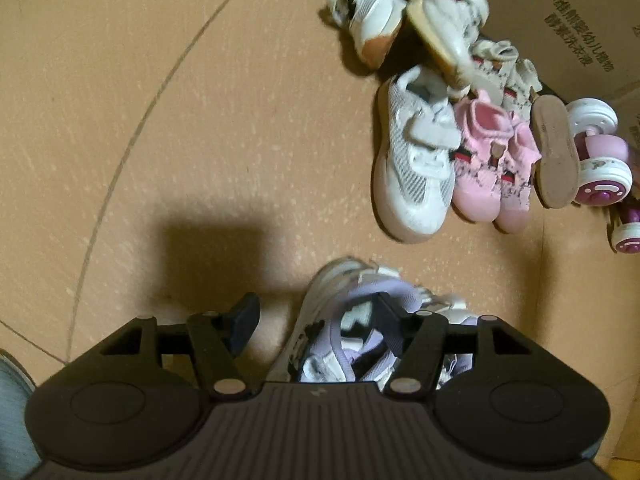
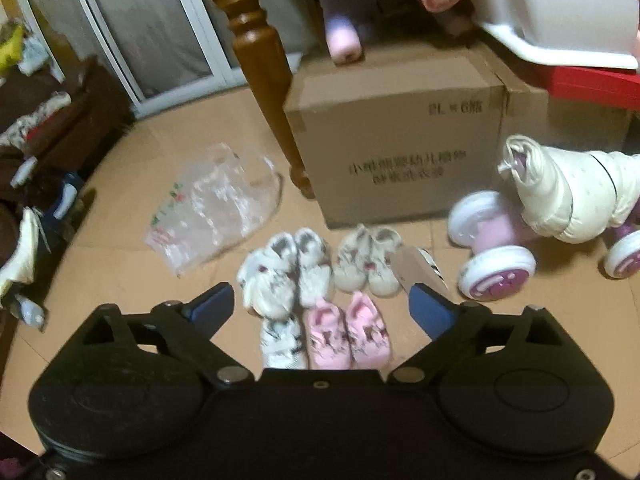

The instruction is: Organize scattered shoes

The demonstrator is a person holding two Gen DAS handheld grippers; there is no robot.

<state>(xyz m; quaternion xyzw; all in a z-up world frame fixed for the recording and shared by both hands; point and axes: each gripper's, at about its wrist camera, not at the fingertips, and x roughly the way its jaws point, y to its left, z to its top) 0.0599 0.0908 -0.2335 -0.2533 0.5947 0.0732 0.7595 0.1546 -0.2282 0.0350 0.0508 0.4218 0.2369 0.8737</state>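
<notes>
The lilac-and-white shoe (image 1: 352, 320) is seen on the floor at lower centre, between the spread, non-pressing left gripper (image 1: 316, 316) fingers, its long axis pointing up-frame. The right gripper (image 2: 324, 304) is held wide, empty.

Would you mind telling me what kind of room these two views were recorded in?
Probably a lived-in home with a small child: children's shoes on a tiled floor, a pink wheeled ride-on toy, and a turned wooden furniture leg beside a cardboard box.
</notes>
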